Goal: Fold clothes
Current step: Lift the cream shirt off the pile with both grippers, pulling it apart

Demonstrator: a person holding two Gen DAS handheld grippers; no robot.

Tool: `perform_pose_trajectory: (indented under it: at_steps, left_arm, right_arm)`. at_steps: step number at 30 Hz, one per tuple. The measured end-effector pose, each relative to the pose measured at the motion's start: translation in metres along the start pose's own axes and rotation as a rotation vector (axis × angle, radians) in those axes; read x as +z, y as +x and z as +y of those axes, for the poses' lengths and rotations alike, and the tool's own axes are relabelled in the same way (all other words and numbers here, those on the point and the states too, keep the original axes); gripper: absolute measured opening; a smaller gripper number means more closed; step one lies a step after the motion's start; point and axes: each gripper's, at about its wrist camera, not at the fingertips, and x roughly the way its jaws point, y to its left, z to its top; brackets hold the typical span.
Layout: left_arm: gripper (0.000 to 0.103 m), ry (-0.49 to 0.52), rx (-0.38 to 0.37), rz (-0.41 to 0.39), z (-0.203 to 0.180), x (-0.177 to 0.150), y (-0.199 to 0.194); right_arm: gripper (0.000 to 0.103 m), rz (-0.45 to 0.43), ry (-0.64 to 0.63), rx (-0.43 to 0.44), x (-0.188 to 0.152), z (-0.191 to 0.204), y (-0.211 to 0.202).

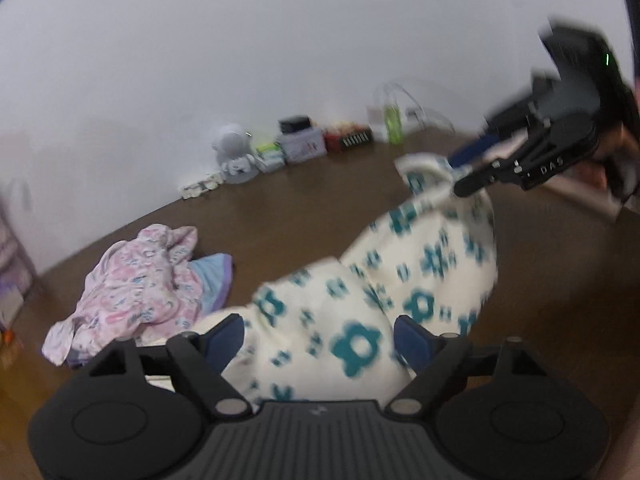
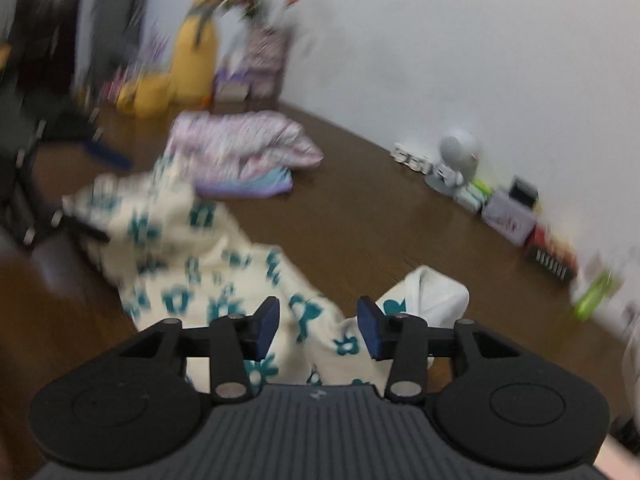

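1. Left gripper (image 1: 320, 338) was wide open, pads clear of the cream floral garment (image 1: 400, 280) lying between them.
2. Right gripper (image 2: 318, 328) was part open, same garment between pads, on the brown table (image 2: 360, 200).

Soft, even indoor light; both fisheye views smeared by motion.

No hard shadows or glare fall on the brown table (image 1: 304, 216). The floral garment (image 1: 400, 280) blurs in both views, the clutter (image 2: 192, 52) at the right wrist view's upper left worst. Straight lines bow, and corners go dark.
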Motion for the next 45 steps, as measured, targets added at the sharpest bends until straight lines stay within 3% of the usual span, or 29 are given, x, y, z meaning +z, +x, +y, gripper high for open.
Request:
perform_pose_trajectory:
  at_steps: [2,4,7,13,19,22,24,27,29,32,35,41,45]
  left_arm:
    - [0.084,-0.006,0.030,0.003,0.011,0.010,0.002]
    - [0.086,0.009,0.071,0.015,0.020,0.020,0.006]
    - [0.086,0.071,0.064,0.079,0.032,0.028,0.026]
    - [0.086,0.236,-0.060,0.183,0.046,0.022,0.071]
    - [0.086,0.248,-0.195,0.242,0.058,0.012,0.100]
    - [0.084,0.225,-0.243,0.261,0.064,0.008,0.104]
    - [0.078,0.203,-0.277,0.280,0.067,0.004,0.105]
    - [0.055,0.150,-0.322,0.299,0.068,-0.002,0.103]
    - [0.028,0.107,-0.336,0.297,0.067,-0.006,0.099]
    - [0.015,0.096,-0.290,0.264,0.061,-0.012,0.086]
    - [0.011,0.084,-0.191,0.211,0.064,-0.009,0.074]
    - [0.010,0.088,0.220,-0.043,0.094,0.040,0.019]
    - [0.010,0.224,0.407,-0.206,0.083,0.050,-0.033]
  right_arm:
    - [0.052,-0.021,0.133,0.010,0.009,-0.026,-0.006]
    - [0.056,-0.014,0.226,-0.037,0.020,-0.050,-0.003]
    - [0.057,0.076,0.326,-0.086,0.032,-0.080,0.016]
    - [0.065,0.301,0.339,-0.119,0.035,-0.088,0.057]
    - [0.066,0.387,0.407,-0.110,0.015,-0.082,0.072]
    - [0.052,0.369,0.446,-0.120,0.012,-0.088,0.070]
    - [0.031,0.364,0.470,-0.117,0.010,-0.092,0.070]
    - [0.014,0.378,0.486,-0.101,0.006,-0.097,0.074]
    - [0.011,0.374,0.489,-0.091,0.004,-0.097,0.075]
    - [0.008,0.354,0.492,-0.079,0.003,-0.096,0.076]
    - [0.006,0.287,0.512,-0.089,0.008,-0.098,0.075]
    - [0.005,0.004,0.540,-0.097,0.057,-0.108,0.061]
    - [0.005,-0.228,0.553,-0.071,0.080,-0.122,0.036]
